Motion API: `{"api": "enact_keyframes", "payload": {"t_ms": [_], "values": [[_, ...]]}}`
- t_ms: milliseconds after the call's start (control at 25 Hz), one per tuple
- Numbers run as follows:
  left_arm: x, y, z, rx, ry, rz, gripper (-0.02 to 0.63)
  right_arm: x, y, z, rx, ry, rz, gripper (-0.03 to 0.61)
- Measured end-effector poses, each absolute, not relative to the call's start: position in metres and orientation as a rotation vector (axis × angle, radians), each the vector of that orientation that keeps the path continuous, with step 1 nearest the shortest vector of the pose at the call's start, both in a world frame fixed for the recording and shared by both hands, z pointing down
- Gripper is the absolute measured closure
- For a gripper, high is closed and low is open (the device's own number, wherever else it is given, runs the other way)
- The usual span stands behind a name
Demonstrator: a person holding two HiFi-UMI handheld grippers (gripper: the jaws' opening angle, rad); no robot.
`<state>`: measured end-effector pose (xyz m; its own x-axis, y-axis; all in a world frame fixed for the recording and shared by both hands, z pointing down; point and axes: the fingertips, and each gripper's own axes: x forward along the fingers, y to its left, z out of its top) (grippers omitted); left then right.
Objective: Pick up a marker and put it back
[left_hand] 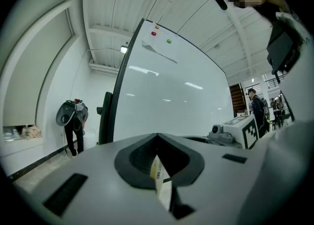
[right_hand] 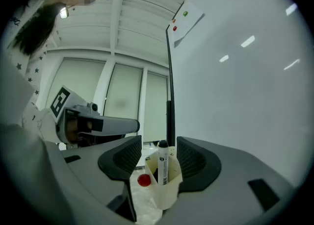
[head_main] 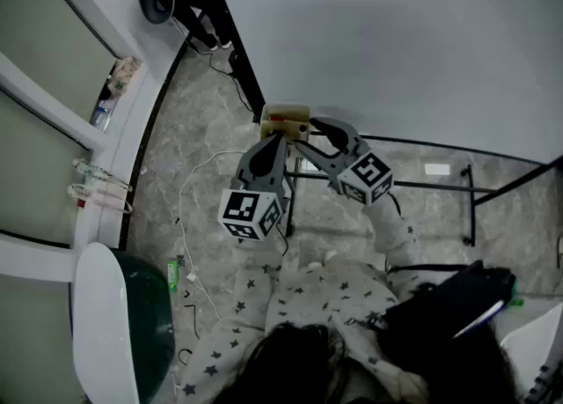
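A beige marker holder (head_main: 286,118) hangs at the edge of the whiteboard (head_main: 396,41). In the right gripper view the holder (right_hand: 166,194) sits between the jaws of my right gripper (right_hand: 159,156), which stand wide open on either side of it. A white marker with a black cap (right_hand: 163,162) stands upright in the holder, and a red-capped marker (right_hand: 143,180) leans beside it. Neither pad touches the black-capped marker. My left gripper (left_hand: 160,170) is nearly closed, pinching a thin beige labelled edge of the holder (left_hand: 158,174). In the head view both grippers, left (head_main: 278,140) and right (head_main: 310,134), meet at the holder.
The whiteboard's black frame legs (head_main: 471,204) run along the marble floor (head_main: 193,173). A white cable (head_main: 185,226) trails on the floor at the left. A green bin (head_main: 145,323) stands at lower left. People stand in the background of the left gripper view.
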<state>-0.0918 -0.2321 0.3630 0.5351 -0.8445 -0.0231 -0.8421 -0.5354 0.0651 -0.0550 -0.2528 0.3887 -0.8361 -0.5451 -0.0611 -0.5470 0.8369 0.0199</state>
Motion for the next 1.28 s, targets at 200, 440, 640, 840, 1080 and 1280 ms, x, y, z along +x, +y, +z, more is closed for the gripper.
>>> {"api": "enact_keyframes", "payload": {"t_ms": [200,440,640,840,1080,1280], "values": [[-0.099,-0.225,0.370,2.685,-1.516,-0.068,0.614,-0.062,-0.248,0.405,-0.897,2.999,0.011,0.370],[-0.104,-0.223,0.378,2.663,-1.530,-0.065,0.614,-0.067,-0.248,0.413,-0.913,3.053,0.026,0.412],[-0.098,-0.221,0.385,2.659,-1.518,-0.050,0.614,-0.068,-0.244,0.415,-0.905,3.058,0.047,0.494],[-0.098,-0.221,0.386,2.658,-1.519,-0.041,0.614,-0.068,-0.244,0.410,-0.908,3.049,0.043,0.494],[-0.099,-0.222,0.373,2.670,-1.517,-0.055,0.614,-0.066,-0.243,0.380,-0.880,2.998,0.046,0.495],[-0.096,-0.218,0.345,2.699,-1.505,-0.067,0.614,-0.060,-0.239,0.341,-0.850,2.941,0.037,0.495]]}}
